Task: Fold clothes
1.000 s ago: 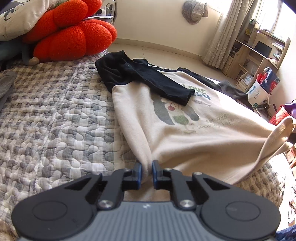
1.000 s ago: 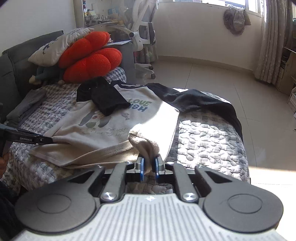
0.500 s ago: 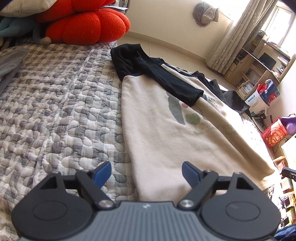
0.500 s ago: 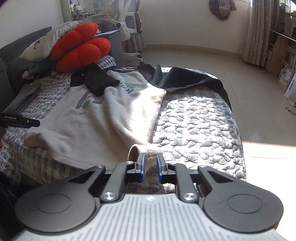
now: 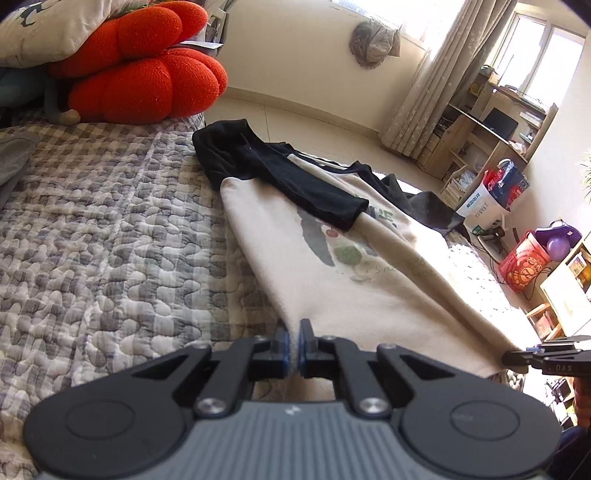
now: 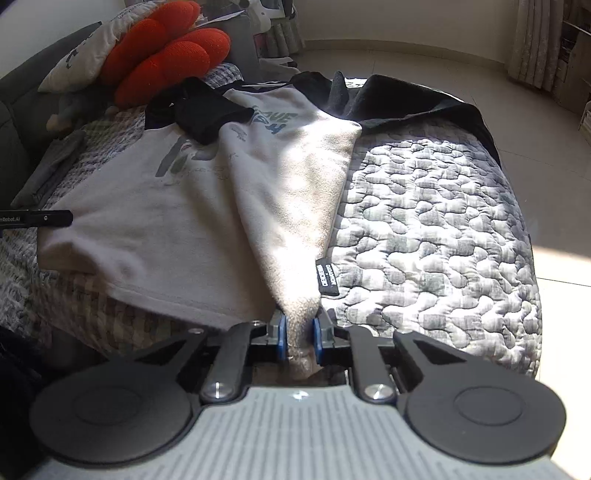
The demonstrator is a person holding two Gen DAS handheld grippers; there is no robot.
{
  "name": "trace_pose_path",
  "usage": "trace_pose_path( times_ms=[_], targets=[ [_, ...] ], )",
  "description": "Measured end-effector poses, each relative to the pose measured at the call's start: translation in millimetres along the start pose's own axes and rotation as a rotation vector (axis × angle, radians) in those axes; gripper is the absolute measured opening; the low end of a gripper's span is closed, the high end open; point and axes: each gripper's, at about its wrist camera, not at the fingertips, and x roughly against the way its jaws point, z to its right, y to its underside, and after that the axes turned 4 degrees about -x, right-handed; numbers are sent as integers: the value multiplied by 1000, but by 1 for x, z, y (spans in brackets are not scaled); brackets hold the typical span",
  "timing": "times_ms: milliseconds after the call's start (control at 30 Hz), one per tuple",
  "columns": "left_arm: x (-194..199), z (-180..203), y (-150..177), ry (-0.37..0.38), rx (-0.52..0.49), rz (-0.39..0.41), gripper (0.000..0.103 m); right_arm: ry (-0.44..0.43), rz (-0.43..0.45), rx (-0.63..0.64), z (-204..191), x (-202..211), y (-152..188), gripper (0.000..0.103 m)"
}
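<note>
Left wrist view. Left gripper [image 5: 294,345] at 6 o'clock, blue-padded jaws pinched on the near hem corner of a cream sweatshirt with black sleeves and a printed front [image 5: 332,280]. The sweatshirt lies on a grey-and-white checked quilted bedspread [image 5: 103,236], running from the gripper toward 12 o'clock; one black sleeve [image 5: 310,188] is folded across the chest — its cuff rests over the print. The right side of the body is turned over in a long fold that runs to 4 o'clock, where the tip of the right gripper [image 5: 517,357] meets the cloth. Orange-red lobed plush cushion [image 5: 147,74] at 10 o'clock, under a pale printed pillow [image 5: 48,33]. Wooden shelf unit [image 5: 491,129] at 2 o'clock, beside a beige curtain [image 5: 428,96].

Right wrist view. Right gripper [image 6: 298,334] at 6 o'clock, jaws clamped on a bunched cream corner of the sweatshirt's hem; a small black label [image 6: 327,277] hangs just above it. The folded-over panel rises toward 12 o'clock, its fleecy inner side up. The other black sleeve [image 6: 406,99] trails off toward 1 o'clock. The left gripper's finger shows at 9 o'clock, at the far hem corner. The bedspread lies bare at 3 o'clock — the cushion sits at 11 o'clock.
</note>
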Motion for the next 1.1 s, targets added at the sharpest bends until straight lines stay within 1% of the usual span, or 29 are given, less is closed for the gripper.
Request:
trace_pose_path(
  times_ms=[67, 100, 167, 300, 333, 367, 400, 433, 467, 500, 533, 567, 600, 633, 667, 700, 733, 767, 833, 867, 900, 933, 1000, 1100],
  targets=[
    [9, -6, 0, 19, 22, 21, 5, -46, 6, 7, -5, 4, 2, 12],
    [12, -9, 1, 27, 34, 26, 5, -49, 14, 3, -5, 5, 1, 12],
    [18, -10, 3, 7, 28, 38, 5, -48, 31, -9, -4, 9, 0, 12],
    [27, -9, 12, -33, -8, 36, 4, -56, 65, -25, -3, 16, -3, 12],
    [29, -8, 14, -44, -19, 35, 0, -63, 77, -28, -2, 18, -4, 12],
    [31, -7, 14, -48, -29, 42, 0, -65, 91, -37, -1, 20, -6, 15],
    [32, -5, 14, -66, -44, 47, 0, -67, 107, -46, 1, 22, -8, 20],
    [31, -2, 12, -102, -68, 51, 1, -65, 123, -54, 2, 24, -11, 21],
    [30, 1, 10, -139, -93, 55, 3, -59, 143, -66, 5, 27, -14, 25],
    [27, 1, 7, -140, -101, 48, 4, -51, 164, -78, 7, 29, -18, 45],
    [23, 2, 4, -140, -109, 41, 12, -47, 190, -96, 11, 32, -22, 58],
    [19, 4, -1, -145, -117, 39, 27, -50, 207, -102, 14, 33, -27, 74],
    [15, 6, -6, -150, -126, 36, 38, -53, 222, -104, 17, 34, -32, 75],
    [11, 8, -11, -156, -134, 34, 61, -53, 226, -97, 19, 33, -39, 75],
    [7, 11, -18, -155, -148, 43, 75, -38, 224, -93, 22, 29, -48, 76],
    [3, 14, -25, -154, -162, 52, 82, -19, 221, -89, 24, 25, -56, 77],
    [-2, 15, -34, -148, -150, 64, 93, -2, 212, -86, 27, 19, -66, 78],
    [-6, 15, -43, -143, -137, 75, 100, 16, 201, -84, 31, 12, -75, 79],
    [-15, 10, -61, -110, -73, 103, 102, 24, 181, -149, 49, -5, -95, 83],
    [-22, 6, -72, -87, -20, 111, 102, 27, 171, -185, 58, -14, -104, 83],
    [-29, 3, -80, -79, 16, 110, 102, 29, 161, -221, 68, -23, -114, 83],
    [-40, -2, -90, -84, 55, 96, 102, 32, 151, -257, 77, -32, -123, 83],
    [-64, -9, -104, -101, 78, 54, 102, 38, 131, -329, 96, -49, -142, 83],
    [-91, -18, -114, -154, 86, 71, 102, 64, 121, -398, 113, -75, -161, 83]
  ],
)
